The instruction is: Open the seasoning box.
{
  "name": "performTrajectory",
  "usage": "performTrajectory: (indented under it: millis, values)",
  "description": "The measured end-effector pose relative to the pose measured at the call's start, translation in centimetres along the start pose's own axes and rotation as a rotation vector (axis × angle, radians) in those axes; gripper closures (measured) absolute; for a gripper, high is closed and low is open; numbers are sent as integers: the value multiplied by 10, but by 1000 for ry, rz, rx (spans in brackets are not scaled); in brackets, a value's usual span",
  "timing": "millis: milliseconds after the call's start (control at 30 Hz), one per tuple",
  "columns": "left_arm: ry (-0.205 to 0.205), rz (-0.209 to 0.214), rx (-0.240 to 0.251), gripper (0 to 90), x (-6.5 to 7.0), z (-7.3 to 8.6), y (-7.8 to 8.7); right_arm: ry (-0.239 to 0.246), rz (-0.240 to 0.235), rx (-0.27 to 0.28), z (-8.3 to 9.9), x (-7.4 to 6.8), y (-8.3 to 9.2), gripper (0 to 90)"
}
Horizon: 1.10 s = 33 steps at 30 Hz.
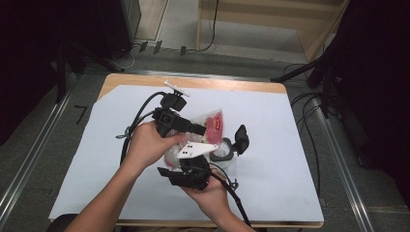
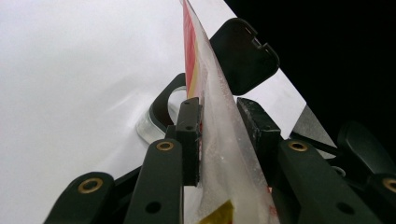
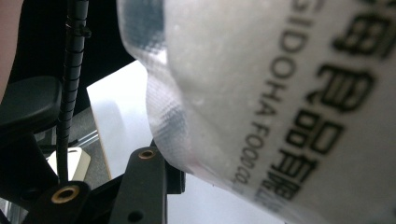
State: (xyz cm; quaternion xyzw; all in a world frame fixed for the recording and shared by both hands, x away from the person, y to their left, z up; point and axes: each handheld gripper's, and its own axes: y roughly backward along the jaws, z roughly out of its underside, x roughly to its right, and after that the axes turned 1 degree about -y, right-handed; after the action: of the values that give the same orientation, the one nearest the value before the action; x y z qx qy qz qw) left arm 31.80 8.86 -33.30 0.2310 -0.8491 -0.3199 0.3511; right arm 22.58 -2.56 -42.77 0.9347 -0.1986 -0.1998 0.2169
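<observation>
A clear plastic food bag (image 1: 214, 122) with a red label hangs over the middle of the table, held between both grippers. My left gripper (image 1: 200, 129) reaches in from the left and is shut on the bag's edge (image 2: 219, 140), a pad (image 2: 189, 135) on each side. My right gripper (image 1: 193, 163), under its white three-cornered plate, holds the bag from the near side. In the right gripper view the printed bag (image 3: 280, 93) lies against one finger (image 3: 142, 186) and hides the other. Below the bag stands a small clear jar (image 1: 223, 153) with its black flip lid (image 1: 241, 139) up.
A white sheet (image 1: 280, 145) covers the wooden table (image 1: 232, 86). Black cables trail from both grippers across the sheet and off the near edge. Dark stands and more cables stand on the floor to the right of the table.
</observation>
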Motion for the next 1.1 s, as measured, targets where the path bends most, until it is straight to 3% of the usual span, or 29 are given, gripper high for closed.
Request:
performTrajectory:
  millis: [1100]
  values:
    - [-11, -5, -8, 713, 1, 1, 1, 14, -1, -7, 0, -2, -1, 637]
